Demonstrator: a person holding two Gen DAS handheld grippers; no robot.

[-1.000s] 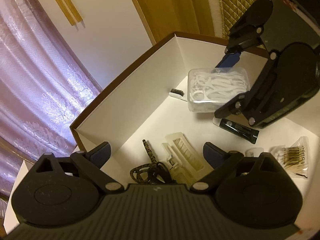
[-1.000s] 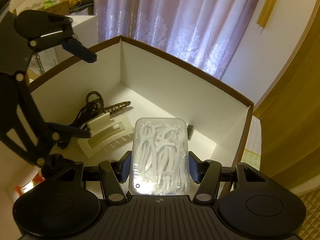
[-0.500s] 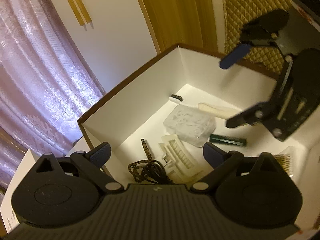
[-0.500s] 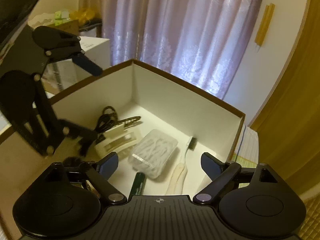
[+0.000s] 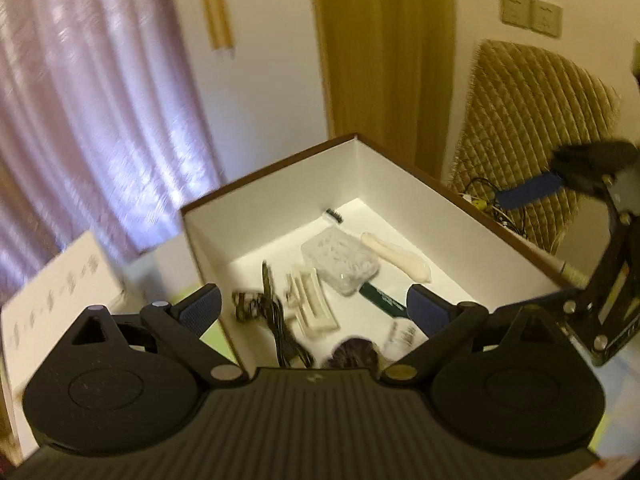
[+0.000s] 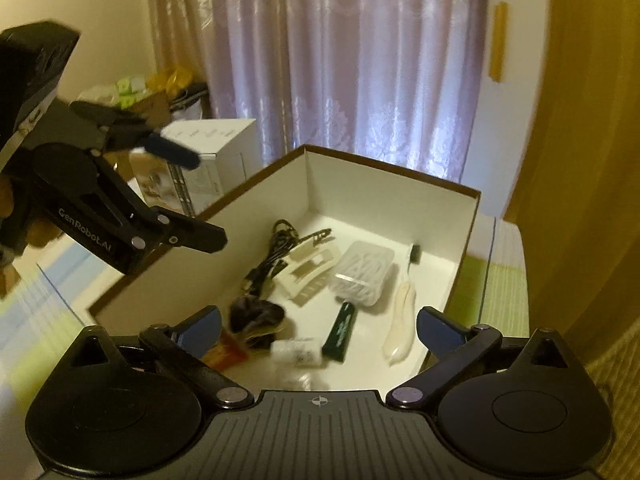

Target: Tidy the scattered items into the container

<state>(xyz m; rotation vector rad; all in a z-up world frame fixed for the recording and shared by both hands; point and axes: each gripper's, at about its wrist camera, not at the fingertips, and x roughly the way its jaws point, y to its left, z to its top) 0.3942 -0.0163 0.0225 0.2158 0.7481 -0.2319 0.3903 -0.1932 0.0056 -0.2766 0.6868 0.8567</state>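
Observation:
A white box with a brown rim (image 5: 272,168) (image 6: 384,164) holds several items. Among them are a clear case of floss picks (image 5: 340,266) (image 6: 362,272), a white toothbrush (image 5: 396,256) (image 6: 402,308), a green tube (image 5: 380,300) (image 6: 340,330), a cream hair clip (image 5: 310,306) (image 6: 308,270), a black cable (image 5: 280,320) (image 6: 268,264) and a dark hair tie (image 6: 256,316). My left gripper (image 5: 314,310) is open and empty above the box's near corner. My right gripper (image 6: 319,327) is also open and empty, above the box's near end. Each shows in the other's view by a blue pad (image 5: 532,192) (image 6: 172,152).
A white carton (image 5: 52,304) (image 6: 216,160) stands beside the box on the curtain side. A quilted gold cushion (image 5: 528,128) with cables at its foot lies beyond the far wall. A green striped mat (image 6: 496,288) lies under the box. Bags and clutter (image 6: 160,84) sit at the back left.
The right gripper held the floss case over the box, opened and let it go; the case now lies inside. Both grippers have since risen and drawn back from the box.

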